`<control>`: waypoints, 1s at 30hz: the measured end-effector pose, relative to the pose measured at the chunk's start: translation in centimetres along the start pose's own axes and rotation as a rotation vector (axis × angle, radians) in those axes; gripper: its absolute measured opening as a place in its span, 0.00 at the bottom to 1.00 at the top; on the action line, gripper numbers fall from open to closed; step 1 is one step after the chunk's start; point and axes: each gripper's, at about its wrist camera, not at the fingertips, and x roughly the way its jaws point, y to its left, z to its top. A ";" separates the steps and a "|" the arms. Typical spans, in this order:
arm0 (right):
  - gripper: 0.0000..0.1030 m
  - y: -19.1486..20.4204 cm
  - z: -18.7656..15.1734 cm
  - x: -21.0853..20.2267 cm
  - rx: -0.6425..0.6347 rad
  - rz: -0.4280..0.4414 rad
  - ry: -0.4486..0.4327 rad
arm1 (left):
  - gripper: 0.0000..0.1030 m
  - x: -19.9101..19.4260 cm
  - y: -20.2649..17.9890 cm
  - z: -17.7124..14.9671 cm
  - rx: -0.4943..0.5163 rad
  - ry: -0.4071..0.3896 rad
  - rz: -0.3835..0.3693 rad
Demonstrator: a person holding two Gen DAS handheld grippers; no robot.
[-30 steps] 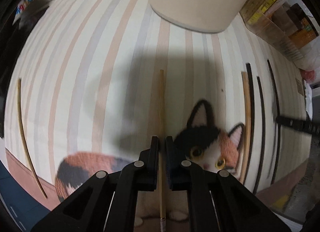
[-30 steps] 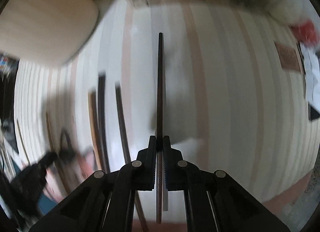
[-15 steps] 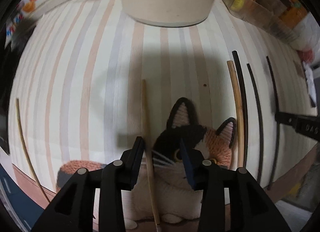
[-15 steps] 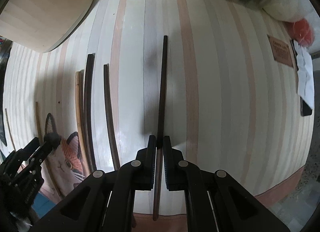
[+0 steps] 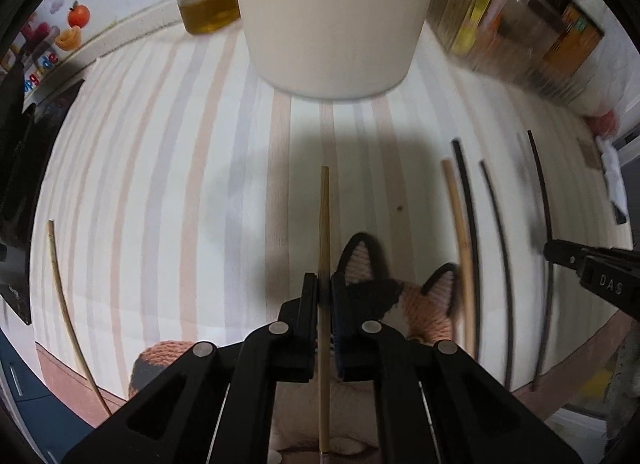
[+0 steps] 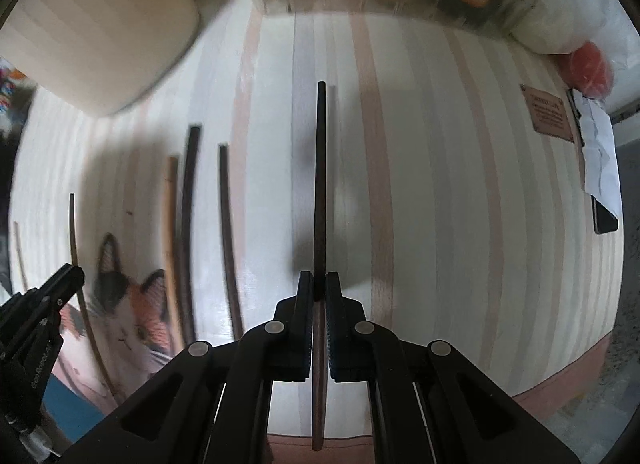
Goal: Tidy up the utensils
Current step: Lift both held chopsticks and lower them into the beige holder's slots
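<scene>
My left gripper (image 5: 324, 296) points up the frame toward the cream utensil holder (image 5: 332, 15), jaws clamped on a light bamboo chopstick (image 5: 324, 219) at bottom centre. Half a second ago those jaws stood apart with the stick lying loose on the striped counter (image 5: 160, 183). My right gripper (image 6: 319, 292) stays closed on a dark chopstick (image 6: 320, 183), as before. Three more chopsticks (image 6: 188, 223) lie at left beside the cat mat (image 6: 128, 316). "DAS" reads on the other gripper's body at the left view's right edge.
</scene>
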 end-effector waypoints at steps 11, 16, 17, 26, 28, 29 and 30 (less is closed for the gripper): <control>0.05 -0.7 -0.1 -6.6 0.049 0.139 -0.155 | 0.04 -6.0 0.8 0.2 -0.059 -0.119 -0.098; 0.05 -0.6 0.6 -10.7 0.043 0.187 -0.227 | 0.04 -8.2 1.6 1.0 -0.084 -0.173 -0.120; 0.05 -0.5 0.8 -11.3 0.043 0.194 -0.237 | 0.04 -8.8 1.8 1.2 -0.089 -0.186 -0.125; 0.05 0.9 3.4 -19.2 0.033 0.298 -0.417 | 0.04 -15.8 2.5 4.3 -0.108 -0.361 -0.150; 0.05 1.4 4.4 -20.4 0.026 0.314 -0.453 | 0.04 -17.6 2.6 5.8 -0.109 -0.416 -0.154; 0.05 1.8 5.1 -21.4 0.023 0.324 -0.478 | 0.04 -18.7 2.6 6.8 -0.110 -0.450 -0.154; 0.05 2.1 5.8 -22.3 0.018 0.332 -0.500 | 0.04 -19.4 2.7 7.5 -0.110 -0.473 -0.151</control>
